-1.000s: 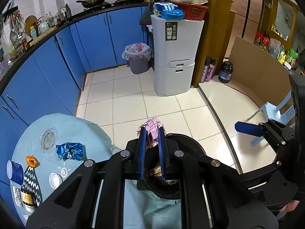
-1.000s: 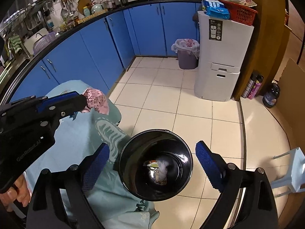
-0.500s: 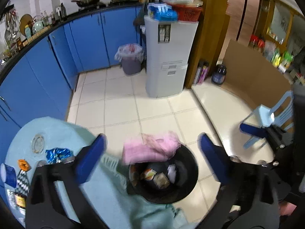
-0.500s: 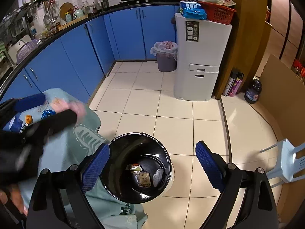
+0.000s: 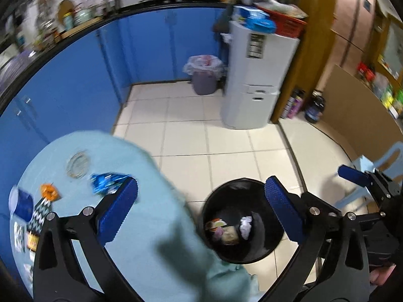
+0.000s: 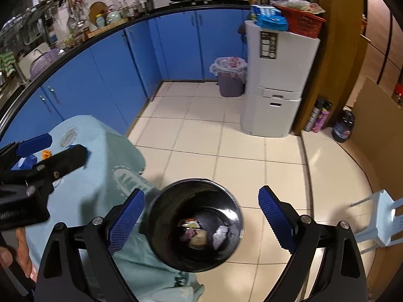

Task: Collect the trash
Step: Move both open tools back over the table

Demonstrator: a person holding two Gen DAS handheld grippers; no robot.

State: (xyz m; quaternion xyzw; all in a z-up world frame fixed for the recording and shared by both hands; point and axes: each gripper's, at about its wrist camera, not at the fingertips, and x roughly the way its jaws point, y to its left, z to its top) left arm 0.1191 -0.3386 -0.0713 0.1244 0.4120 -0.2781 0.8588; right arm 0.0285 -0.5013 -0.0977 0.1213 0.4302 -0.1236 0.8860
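Blurred table and half-hidden bin

The blue wrapper [image 5: 107, 182] smears, partly behind a left gripper [image 5: 200, 202] finger; the black bin [image 6: 195, 226] contents are perhaps crumpled paper, too dim.

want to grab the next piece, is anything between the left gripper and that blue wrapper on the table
Nothing visible blocks it. The left gripper is open and empty, and the blue wrapper lies in the open on the tablecloth, just beyond its left finger. The orange scrap sits off to the side.

dim indoor light, heavy fisheye bending with dark corners; left wrist view motion-blurred.
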